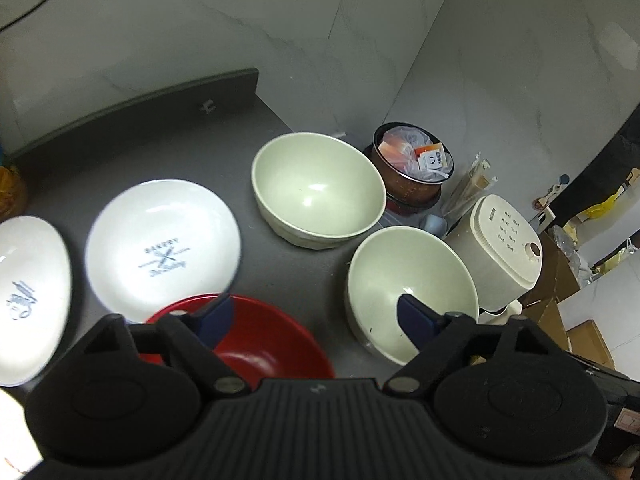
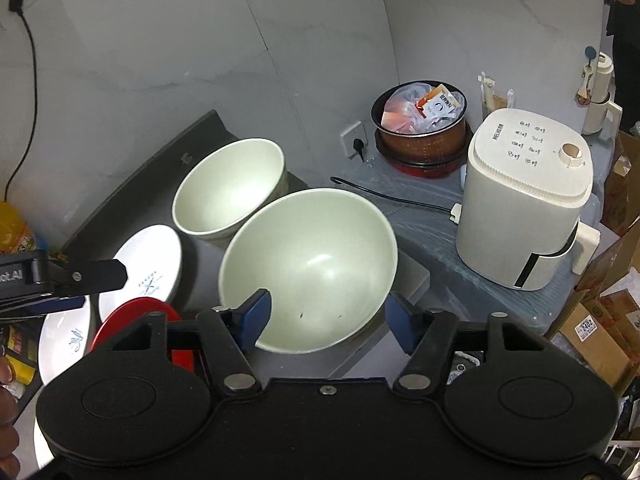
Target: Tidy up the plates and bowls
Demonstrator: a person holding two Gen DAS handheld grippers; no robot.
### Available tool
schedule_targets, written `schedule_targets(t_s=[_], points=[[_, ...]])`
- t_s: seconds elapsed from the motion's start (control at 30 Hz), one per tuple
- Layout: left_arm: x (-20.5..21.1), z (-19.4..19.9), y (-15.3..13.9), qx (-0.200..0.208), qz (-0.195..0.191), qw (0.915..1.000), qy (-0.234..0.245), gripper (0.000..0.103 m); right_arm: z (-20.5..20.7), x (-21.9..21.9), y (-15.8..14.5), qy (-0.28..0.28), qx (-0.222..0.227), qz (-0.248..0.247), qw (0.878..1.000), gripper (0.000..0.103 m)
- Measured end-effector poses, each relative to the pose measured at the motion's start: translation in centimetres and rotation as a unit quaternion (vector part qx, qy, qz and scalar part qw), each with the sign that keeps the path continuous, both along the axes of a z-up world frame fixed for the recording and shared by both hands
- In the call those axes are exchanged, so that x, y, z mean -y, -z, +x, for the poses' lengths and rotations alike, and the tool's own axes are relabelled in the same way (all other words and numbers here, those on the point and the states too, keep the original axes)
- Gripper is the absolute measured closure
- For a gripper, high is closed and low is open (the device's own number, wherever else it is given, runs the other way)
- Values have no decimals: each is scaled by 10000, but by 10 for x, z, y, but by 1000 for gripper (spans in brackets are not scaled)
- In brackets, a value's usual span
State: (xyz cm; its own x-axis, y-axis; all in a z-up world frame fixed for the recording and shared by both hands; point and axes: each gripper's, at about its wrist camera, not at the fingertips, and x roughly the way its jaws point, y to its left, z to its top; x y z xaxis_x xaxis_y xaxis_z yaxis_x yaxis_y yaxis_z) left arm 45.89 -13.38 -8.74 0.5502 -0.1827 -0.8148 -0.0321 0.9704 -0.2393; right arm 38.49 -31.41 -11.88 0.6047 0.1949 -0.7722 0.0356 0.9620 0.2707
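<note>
On the grey counter (image 1: 192,152) stand two pale green bowls, one near (image 1: 404,292) and one farther back (image 1: 316,192). A red bowl (image 1: 260,340) and two white printed plates (image 1: 160,244) (image 1: 28,296) lie to their left. My left gripper (image 1: 316,312) is open above the counter, one finger over the red bowl and the other over the near green bowl. In the right wrist view my right gripper (image 2: 328,306) is open, and its fingers straddle the front right rim of the near green bowl (image 2: 312,264) without visibly pressing on it. The left gripper's fingers (image 2: 104,276) reach in over the plate (image 2: 144,268).
A cream air fryer (image 2: 528,200) stands right of the bowls, its cable (image 2: 400,200) running to a wall socket (image 2: 354,138). A brown pot (image 2: 420,132) full of packets sits in the corner. Cardboard boxes (image 2: 600,320) lie at the right, and a raised dark ledge (image 1: 160,108) backs the counter.
</note>
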Motion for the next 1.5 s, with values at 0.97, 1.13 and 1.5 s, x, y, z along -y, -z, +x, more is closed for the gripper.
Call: schedule_targets(t_s=[0.97,1.13,1.5], points=[[49,76,94,-1176,-223,9926,-215,93,64,25,61,-593,-797,-16,9951,84],[47,74,86,-1163,-237,9927,-220,93,62,31,55,-549,-711,177,9958,84],[28,53,40,-587,-295,9974,-306,93,49,13,11,-704,-78,129,9974,84]])
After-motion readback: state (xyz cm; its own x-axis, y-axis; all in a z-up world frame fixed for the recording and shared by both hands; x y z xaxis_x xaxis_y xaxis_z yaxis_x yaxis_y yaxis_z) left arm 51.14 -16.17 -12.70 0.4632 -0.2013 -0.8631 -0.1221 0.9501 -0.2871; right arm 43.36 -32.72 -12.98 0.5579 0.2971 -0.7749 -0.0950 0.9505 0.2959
